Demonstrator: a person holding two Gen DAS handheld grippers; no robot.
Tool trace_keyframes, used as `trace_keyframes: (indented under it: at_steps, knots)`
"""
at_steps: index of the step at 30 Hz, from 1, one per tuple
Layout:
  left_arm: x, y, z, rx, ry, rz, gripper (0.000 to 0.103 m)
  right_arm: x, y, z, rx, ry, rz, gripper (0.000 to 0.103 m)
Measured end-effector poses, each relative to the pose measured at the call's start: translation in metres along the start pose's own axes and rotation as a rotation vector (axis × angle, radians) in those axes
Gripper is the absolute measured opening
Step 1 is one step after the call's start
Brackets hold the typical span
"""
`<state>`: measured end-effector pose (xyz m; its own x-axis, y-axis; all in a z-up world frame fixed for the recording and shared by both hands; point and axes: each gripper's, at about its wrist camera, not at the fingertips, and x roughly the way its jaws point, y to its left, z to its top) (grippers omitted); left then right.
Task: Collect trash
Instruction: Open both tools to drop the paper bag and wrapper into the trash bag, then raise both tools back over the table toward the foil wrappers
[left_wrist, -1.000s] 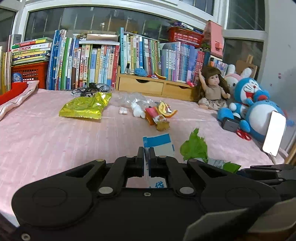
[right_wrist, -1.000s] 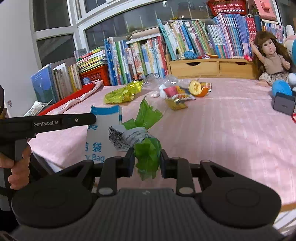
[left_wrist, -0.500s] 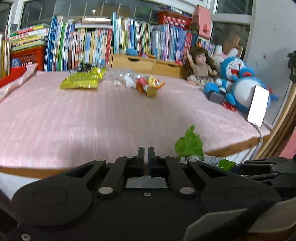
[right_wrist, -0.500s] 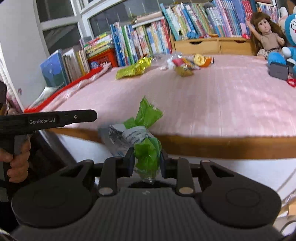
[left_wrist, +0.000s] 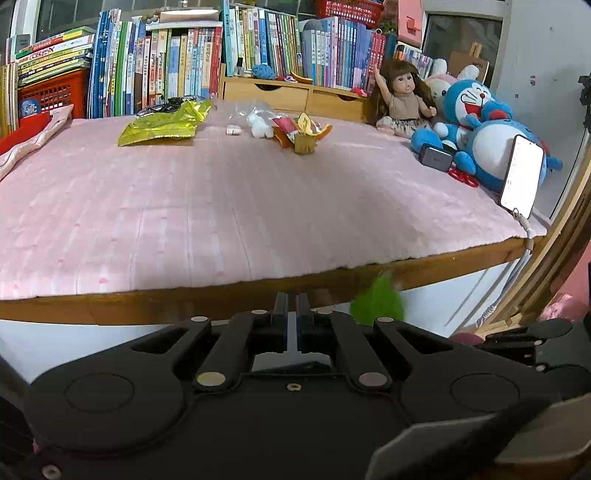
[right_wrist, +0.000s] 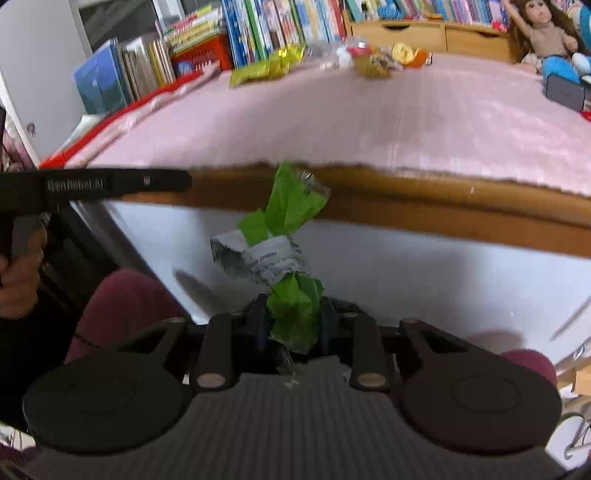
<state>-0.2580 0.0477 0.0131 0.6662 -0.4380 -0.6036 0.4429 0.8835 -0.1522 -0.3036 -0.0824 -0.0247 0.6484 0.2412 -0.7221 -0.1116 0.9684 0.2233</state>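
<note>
My right gripper (right_wrist: 291, 314) is shut on a crumpled green wrapper (right_wrist: 291, 206) with a grey printed band, held in the air below the bed's wooden front edge (right_wrist: 406, 199). The wrapper's green tip (left_wrist: 376, 299) also shows in the left wrist view. My left gripper (left_wrist: 292, 295) has its fingers almost together, with only a thin pale sliver between them. From the side it (right_wrist: 181, 181) shows nothing hanging from it. More trash lies at the far side of the pink bed (left_wrist: 221, 206): a yellow-green snack bag (left_wrist: 162, 123), white scraps (left_wrist: 258, 125) and red and orange wrappers (left_wrist: 299, 134).
Books (left_wrist: 166, 62) and a wooden drawer box (left_wrist: 295, 96) line the back. A doll (left_wrist: 402, 99), blue plush toys (left_wrist: 491, 147) and a leaning phone (left_wrist: 521, 173) sit at the right. A hand (right_wrist: 18, 280) holds the left gripper; a maroon trouser leg (right_wrist: 122, 306) is below.
Both grippers have pulled back off the bed and dropped below its front edge. The green wrapper went along in the right one. The blue and white bag seen in the left gripper no longer shows.
</note>
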Motion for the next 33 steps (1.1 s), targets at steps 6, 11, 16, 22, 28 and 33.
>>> trace_keyframes:
  at_steps: [6,11,16,22,28,33]
  knots:
    - [0.006,-0.004,-0.001,0.014,0.024,-0.008,0.005,0.007,0.000,-0.003,0.002,0.035,0.005,0.047]
    - [0.007,-0.006,-0.002,0.024,0.031,-0.010,0.008,0.008,-0.001,-0.002,0.003,0.036,0.010,0.059]
    - [0.009,-0.008,-0.002,0.029,0.043,-0.016,0.009,0.008,-0.002,0.000,0.008,0.034,0.011,0.060]
    - [0.010,-0.010,-0.004,0.034,0.051,-0.024,0.009,0.006,-0.003,0.000,0.016,0.023,0.005,0.061]
    - [0.009,-0.012,-0.004,0.037,0.055,-0.034,0.009,0.002,-0.003,0.003,0.024,0.009,0.011,0.061]
    - [0.000,-0.014,0.003,0.037,0.041,-0.061,0.023,-0.011,-0.002,0.014,0.018,-0.041,0.045,0.061]
